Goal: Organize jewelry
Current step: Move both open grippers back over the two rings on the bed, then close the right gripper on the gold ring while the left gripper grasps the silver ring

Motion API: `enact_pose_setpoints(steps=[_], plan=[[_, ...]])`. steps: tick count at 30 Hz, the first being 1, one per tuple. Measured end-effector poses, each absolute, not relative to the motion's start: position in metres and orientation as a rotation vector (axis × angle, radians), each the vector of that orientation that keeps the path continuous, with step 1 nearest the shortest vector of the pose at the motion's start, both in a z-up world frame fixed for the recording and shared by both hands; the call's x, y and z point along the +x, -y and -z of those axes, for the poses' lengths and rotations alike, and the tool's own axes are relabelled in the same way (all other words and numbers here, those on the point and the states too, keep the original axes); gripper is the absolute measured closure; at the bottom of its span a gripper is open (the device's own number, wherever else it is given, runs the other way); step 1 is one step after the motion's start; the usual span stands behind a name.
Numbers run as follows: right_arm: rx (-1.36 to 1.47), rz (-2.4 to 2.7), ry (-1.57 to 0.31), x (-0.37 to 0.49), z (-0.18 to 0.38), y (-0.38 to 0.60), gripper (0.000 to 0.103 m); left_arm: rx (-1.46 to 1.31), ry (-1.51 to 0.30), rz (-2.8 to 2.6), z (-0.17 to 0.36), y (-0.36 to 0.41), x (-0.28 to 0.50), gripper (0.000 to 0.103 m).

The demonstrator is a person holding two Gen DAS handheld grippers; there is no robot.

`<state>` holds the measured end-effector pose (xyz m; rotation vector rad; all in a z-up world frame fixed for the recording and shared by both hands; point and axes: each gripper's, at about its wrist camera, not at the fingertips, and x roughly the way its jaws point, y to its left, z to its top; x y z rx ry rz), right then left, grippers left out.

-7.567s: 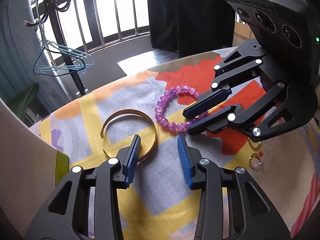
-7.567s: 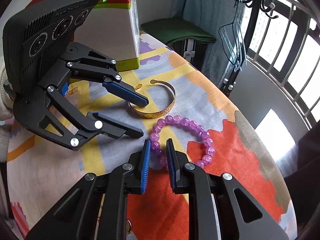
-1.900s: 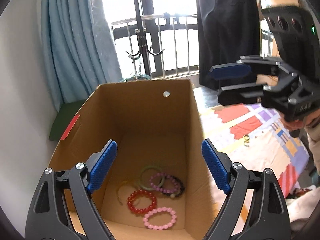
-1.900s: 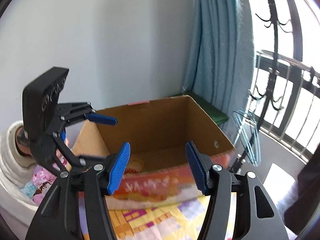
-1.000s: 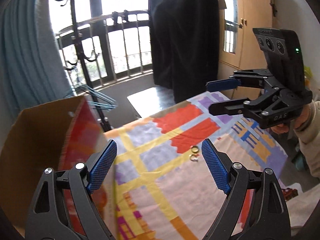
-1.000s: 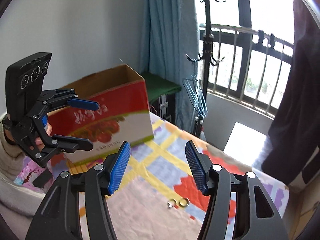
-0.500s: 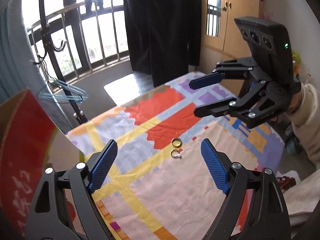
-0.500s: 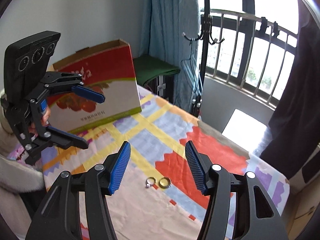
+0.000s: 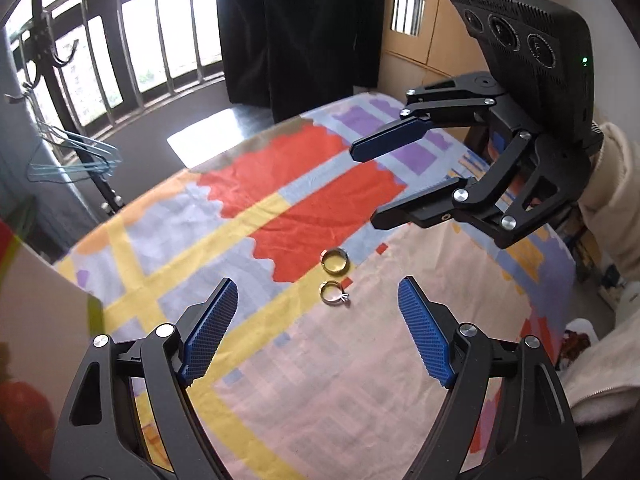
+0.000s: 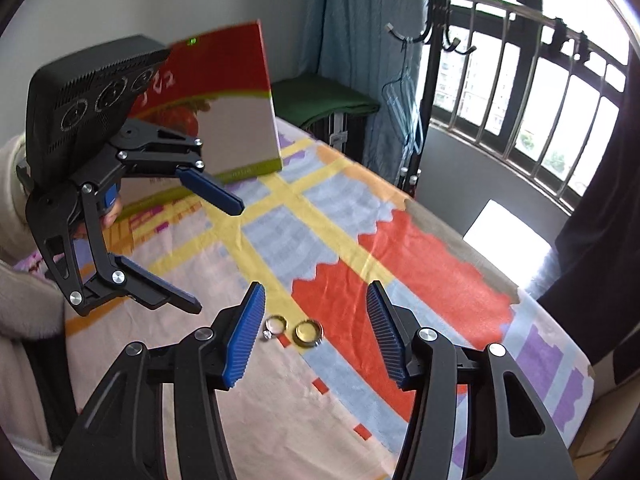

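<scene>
Two rings lie side by side on the patterned tablecloth (image 9: 304, 380): a gold band (image 9: 335, 260) and a thin ring with a small stone (image 9: 333, 293). In the right wrist view the gold band (image 10: 307, 332) and the stone ring (image 10: 275, 326) lie just ahead of my right gripper (image 10: 314, 318). My left gripper (image 9: 316, 308) is wide open and empty, above the table just short of the rings. My right gripper (image 9: 362, 184) is also wide open and empty, above the cloth beyond the rings. The left gripper also shows in the right wrist view (image 10: 216, 256).
A red and white cardboard box (image 10: 236, 112) stands at the table's left end behind the left gripper. A coat stand with blue hangers (image 10: 412, 92), a balcony railing (image 10: 540, 60) and a dark curtain (image 9: 296, 28) lie beyond the table's far edge.
Both grippers have come lower and closer to the two rings on the cloth. The box has slid out toward the edge of the left wrist view. Both stay open.
</scene>
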<state>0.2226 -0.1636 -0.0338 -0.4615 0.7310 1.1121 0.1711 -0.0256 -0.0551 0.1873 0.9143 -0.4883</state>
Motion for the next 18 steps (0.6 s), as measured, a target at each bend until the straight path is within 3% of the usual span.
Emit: enact_pose_setpoints(steps=[8, 18], plan=[[-0.495, -1.134, -0.77, 0.229, 0.058, 0.157, 0.051, 0.188, -0.951, 0.517, 0.083, 0.038, 0.183, 0.026], [-0.547, -1.19, -0.807, 0.232, 0.082, 0.15, 0.06, 0.274, -0.945, 0.548, 0.106, 0.048, 0.186, 0.03]])
